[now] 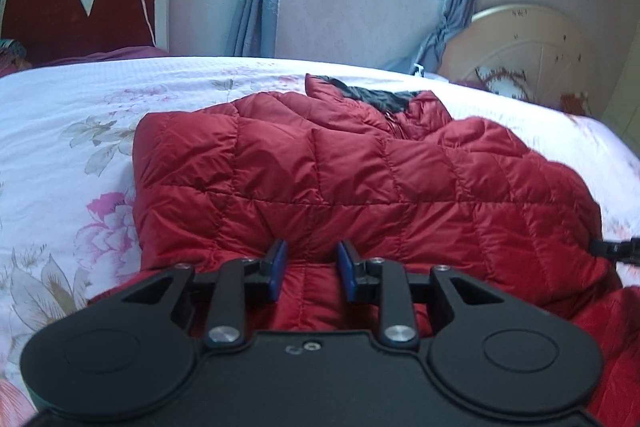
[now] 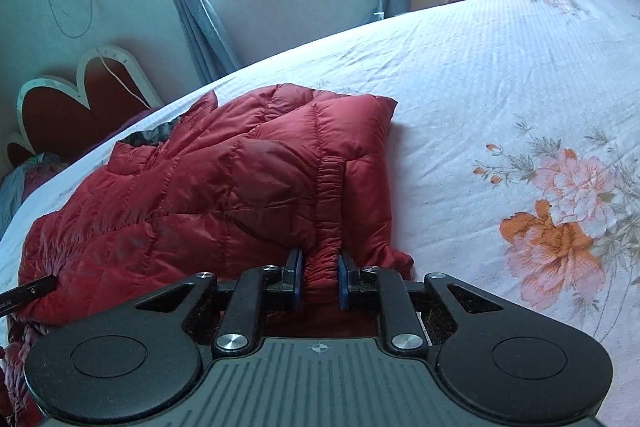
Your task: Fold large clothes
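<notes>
Two hand-held grippers work one red quilted jacket lying on the floral bed. The left hand-held gripper straddles its near hem, grip uncertain; the right hand-held gripper pinches the elastic cuff, likely to fold the sleeve inward.

Right gripper: blue pads clamped on the elasticated cuff of a red quilted down jacket. Jacket lies bunched on a white floral bedsheet. Left gripper's black fingertip touches the jacket's near-left edge.
</notes>
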`<move>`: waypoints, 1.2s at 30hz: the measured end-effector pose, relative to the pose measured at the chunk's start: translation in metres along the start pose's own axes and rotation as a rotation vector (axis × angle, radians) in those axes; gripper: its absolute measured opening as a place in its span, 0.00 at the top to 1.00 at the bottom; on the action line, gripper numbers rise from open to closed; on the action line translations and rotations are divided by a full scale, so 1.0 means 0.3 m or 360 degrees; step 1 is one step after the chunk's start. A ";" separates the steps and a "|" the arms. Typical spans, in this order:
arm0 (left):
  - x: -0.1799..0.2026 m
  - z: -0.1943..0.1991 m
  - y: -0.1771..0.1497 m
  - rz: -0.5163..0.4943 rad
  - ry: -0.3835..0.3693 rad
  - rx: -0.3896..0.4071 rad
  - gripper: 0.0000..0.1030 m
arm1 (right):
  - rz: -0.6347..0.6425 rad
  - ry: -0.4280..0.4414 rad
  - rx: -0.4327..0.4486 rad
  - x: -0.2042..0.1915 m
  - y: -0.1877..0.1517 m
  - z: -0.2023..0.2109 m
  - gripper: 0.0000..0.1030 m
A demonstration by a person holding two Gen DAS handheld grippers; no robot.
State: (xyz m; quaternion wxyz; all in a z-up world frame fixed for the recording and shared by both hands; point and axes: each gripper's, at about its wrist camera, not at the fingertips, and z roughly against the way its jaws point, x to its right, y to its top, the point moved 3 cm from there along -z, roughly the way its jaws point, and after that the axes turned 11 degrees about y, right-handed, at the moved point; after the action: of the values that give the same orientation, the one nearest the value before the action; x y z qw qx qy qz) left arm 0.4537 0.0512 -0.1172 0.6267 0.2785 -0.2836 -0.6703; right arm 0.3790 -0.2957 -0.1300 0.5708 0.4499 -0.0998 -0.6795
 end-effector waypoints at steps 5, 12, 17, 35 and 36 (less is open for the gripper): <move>-0.025 0.069 0.051 0.0012 -0.0019 0.0072 0.55 | 0.0052 -0.0087 0.0130 -0.026 0.059 0.097 0.47; -0.083 -0.013 0.157 0.0002 0.0032 0.0112 0.55 | 0.0206 0.0003 -0.0018 -0.079 0.164 -0.040 0.58; -0.114 -0.128 0.165 -0.0032 0.0051 0.0034 0.55 | 0.0254 -0.0047 -0.0064 -0.072 0.173 -0.176 0.72; -0.134 -0.137 0.135 -0.0021 0.0056 0.0031 0.55 | 0.0342 -0.0076 -0.0075 -0.111 0.170 -0.150 0.45; -0.133 -0.137 0.134 -0.0020 0.0059 0.0032 0.55 | 0.0343 -0.0075 -0.0093 -0.109 0.161 -0.161 0.47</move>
State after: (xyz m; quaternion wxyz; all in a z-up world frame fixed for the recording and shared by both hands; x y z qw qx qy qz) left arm 0.5133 0.0874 -0.1153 0.6248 0.2989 -0.2771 -0.6660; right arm 0.4454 -0.2650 -0.1101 0.6510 0.4036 -0.1411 -0.6272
